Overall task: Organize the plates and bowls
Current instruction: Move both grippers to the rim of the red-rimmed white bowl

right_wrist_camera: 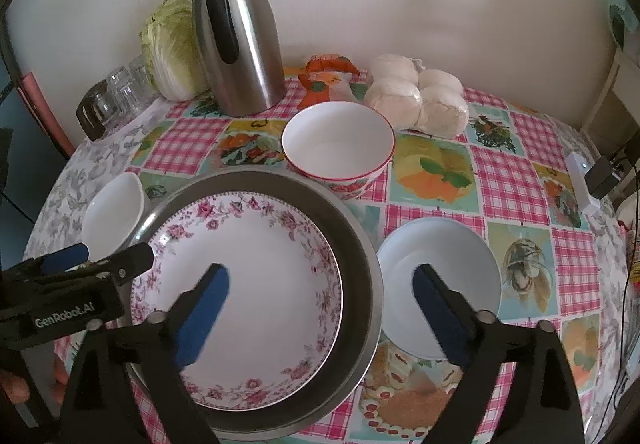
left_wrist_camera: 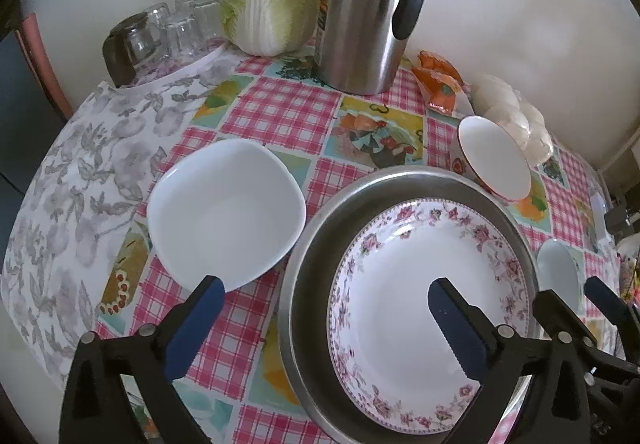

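One flowered plate (right_wrist_camera: 244, 280) lies inside a big metal pan (right_wrist_camera: 360, 244) in the middle of the tabletop (right_wrist_camera: 516, 172). Nothing else is in the pan. Three bowls sit around it, all with nothing in them: a white square bowl (left_wrist_camera: 226, 212) on its left, a red-rimmed bowl (right_wrist_camera: 338, 140) behind it, and a pale blue bowl (right_wrist_camera: 440, 264) on its right. The left gripper (left_wrist_camera: 326, 302) and the right gripper (right_wrist_camera: 320, 284) both have their jaws spread wide, pinching nothing.

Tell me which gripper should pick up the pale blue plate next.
Right. The right gripper hangs open with one finger already over the pale blue plate. The left gripper straddles the steel basin's other rim, beside the white squarish bowl.
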Motion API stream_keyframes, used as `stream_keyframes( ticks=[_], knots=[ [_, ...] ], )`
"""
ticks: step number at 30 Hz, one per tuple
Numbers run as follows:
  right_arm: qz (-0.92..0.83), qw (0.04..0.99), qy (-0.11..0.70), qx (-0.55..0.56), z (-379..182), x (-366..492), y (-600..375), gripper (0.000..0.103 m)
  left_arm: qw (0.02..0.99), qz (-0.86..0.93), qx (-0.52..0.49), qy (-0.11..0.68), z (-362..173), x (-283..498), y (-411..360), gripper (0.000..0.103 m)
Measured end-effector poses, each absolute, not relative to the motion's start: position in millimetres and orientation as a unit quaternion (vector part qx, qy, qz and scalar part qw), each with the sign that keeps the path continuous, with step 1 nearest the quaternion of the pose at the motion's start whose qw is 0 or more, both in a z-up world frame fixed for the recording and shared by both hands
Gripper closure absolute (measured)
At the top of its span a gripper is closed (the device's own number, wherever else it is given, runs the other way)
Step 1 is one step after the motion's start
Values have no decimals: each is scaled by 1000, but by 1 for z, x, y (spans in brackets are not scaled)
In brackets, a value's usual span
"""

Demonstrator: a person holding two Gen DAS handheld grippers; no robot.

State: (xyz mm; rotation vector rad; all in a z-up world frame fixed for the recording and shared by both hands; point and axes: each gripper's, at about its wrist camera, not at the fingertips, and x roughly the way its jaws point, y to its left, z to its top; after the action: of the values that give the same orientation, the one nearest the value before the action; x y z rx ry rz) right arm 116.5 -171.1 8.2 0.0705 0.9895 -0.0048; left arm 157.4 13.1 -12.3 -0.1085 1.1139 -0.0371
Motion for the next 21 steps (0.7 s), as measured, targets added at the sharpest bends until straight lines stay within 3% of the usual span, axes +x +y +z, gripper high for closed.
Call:
stream_keyframes(
  ticks=[10,21],
  knots=[
    [2,896,442,50,17,127,-180,7,859,-2,-71,507,-10,175,14,0],
    [-8,918,392,56,27,147,-200,7,895,-12,-121,429,9,204,17,0]
  ],
)
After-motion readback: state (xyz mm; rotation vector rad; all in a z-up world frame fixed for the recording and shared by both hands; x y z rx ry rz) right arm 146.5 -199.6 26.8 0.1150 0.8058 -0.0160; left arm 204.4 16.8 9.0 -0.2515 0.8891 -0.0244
